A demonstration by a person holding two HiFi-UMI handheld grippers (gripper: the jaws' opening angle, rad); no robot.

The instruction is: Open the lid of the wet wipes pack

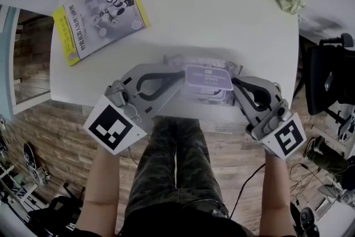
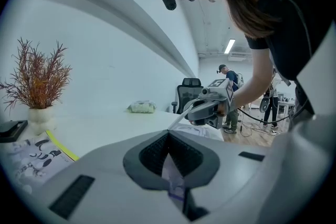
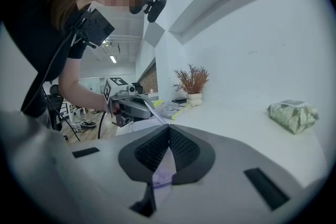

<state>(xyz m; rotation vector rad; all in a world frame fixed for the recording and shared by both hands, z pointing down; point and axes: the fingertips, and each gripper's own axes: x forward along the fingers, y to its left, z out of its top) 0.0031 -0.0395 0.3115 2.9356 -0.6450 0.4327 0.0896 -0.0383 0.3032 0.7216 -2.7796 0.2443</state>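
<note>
The pack [image 1: 206, 96], at the surface's [image 1: 222, 14] near edge, is clamped at its ends by the left hand-held gripper [image 1: 182, 76] and right hand-held gripper [image 1: 235, 84]; lid [image 1: 208, 77] not yet lifted. A thin end may be torn or lost if tugged.

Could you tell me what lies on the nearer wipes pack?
A purple lid lies flat; left hand-held gripper and right hand-held gripper hide the pack at both ends.

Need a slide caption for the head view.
Left hand-held gripper and right hand-held gripper pinch opposite ends of the wet wipes pack.
</note>
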